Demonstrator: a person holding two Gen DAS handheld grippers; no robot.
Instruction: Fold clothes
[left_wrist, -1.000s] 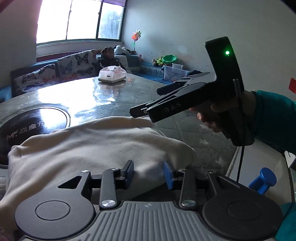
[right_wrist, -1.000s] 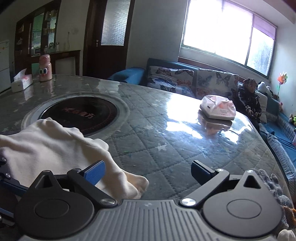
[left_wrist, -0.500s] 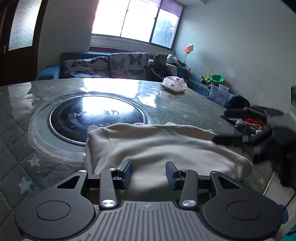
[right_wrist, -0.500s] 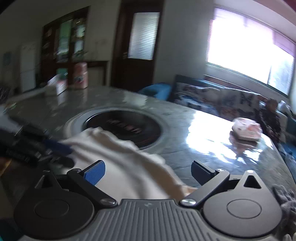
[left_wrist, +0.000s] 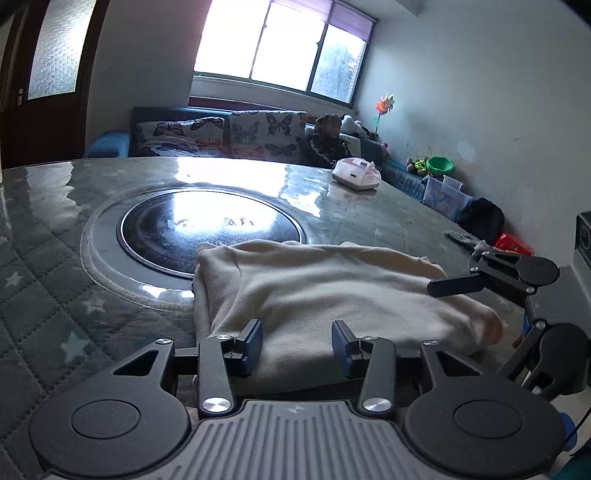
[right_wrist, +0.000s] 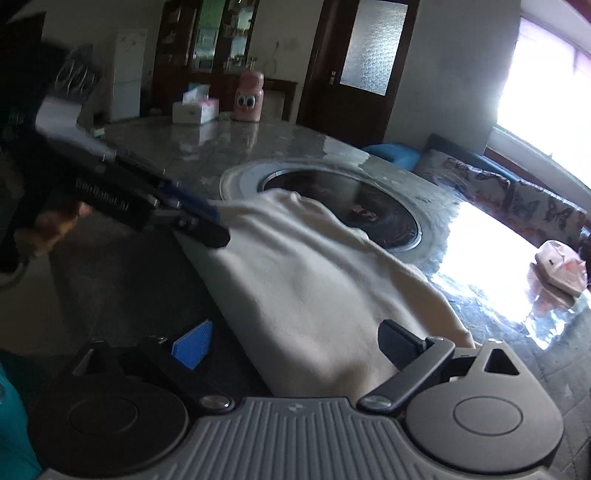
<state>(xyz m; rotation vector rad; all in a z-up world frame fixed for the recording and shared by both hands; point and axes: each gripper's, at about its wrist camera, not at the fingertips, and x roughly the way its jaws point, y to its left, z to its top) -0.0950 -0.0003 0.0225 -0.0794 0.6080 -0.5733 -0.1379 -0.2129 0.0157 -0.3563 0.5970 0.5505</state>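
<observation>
Cream fleece garment (left_wrist: 332, 291) lies folded on the quilted grey table (left_wrist: 48, 295), its far edge overlapping the round black glass hob (left_wrist: 207, 229). Both the left gripper (left_wrist: 297, 343) and right gripper (right_wrist: 295, 343) have their 2 fingers spread apart at the garment's near edge.

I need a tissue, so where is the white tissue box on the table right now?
In the right wrist view, the white tissue box stands at the table's far edge, upper left of centre, just left of the pink bottle with cartoon eyes.
</observation>
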